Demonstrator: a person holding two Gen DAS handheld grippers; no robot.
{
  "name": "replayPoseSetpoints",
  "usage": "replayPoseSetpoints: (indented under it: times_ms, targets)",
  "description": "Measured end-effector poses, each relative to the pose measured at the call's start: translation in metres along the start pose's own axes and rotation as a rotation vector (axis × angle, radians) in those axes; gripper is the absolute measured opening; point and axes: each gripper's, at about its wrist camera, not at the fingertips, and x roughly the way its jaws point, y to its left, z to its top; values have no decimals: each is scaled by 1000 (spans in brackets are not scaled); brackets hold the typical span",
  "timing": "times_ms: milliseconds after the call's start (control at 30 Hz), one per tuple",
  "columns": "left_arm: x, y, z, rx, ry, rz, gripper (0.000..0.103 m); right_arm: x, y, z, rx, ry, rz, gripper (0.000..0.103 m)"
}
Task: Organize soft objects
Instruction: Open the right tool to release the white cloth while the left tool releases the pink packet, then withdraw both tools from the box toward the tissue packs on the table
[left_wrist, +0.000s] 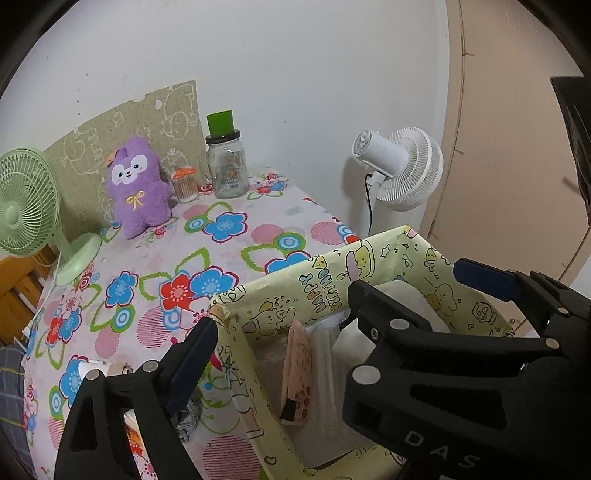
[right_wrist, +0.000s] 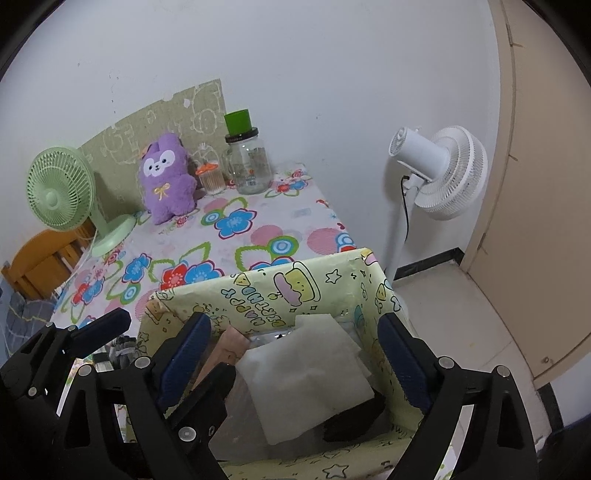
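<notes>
white cloth (right_wrist: 306, 373) lies flat, slightly rumpled, inside yellow box (right_wrist: 332, 284).

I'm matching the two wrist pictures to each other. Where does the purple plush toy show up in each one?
Left wrist: purple plush toy, upper left, beside the green desk fan.
Right wrist: left of centre, upper half.
Shared landmark: the glass jar, right of the toy in both.

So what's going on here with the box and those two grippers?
A person is tidying soft things into the yellow cartoon-print box on the flowered table. Both the left gripper and right gripper hang open over it, holding nothing. A white folded cloth lies inside. The purple plush sits by the wall.
</notes>
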Motion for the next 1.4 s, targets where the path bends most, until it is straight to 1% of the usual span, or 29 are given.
replayPoseSetpoints:
  times_ms: [167, 600, 800, 1133, 1400]
  targets:
    - [-11, 3, -1, -1, -18, 3, 94, -11, 3, -1, 6, -14, -4, 94]
    - [-47, 16, -12, -21, -70, 23, 102, -44, 26, -8, -22, -79, -6, 97]
    - [-59, 22, -18, -23, -77, 18, 103, -56, 38, -12, -42, -106, -21, 99]
    - [-81, 42, -31, -37, -101, 50, 103, -76, 65, -22, -73, -138, -15, 100]
    - [-97, 59, -41, -60, -121, 63, 103, -89, 86, -27, -104, -151, 15, 100]
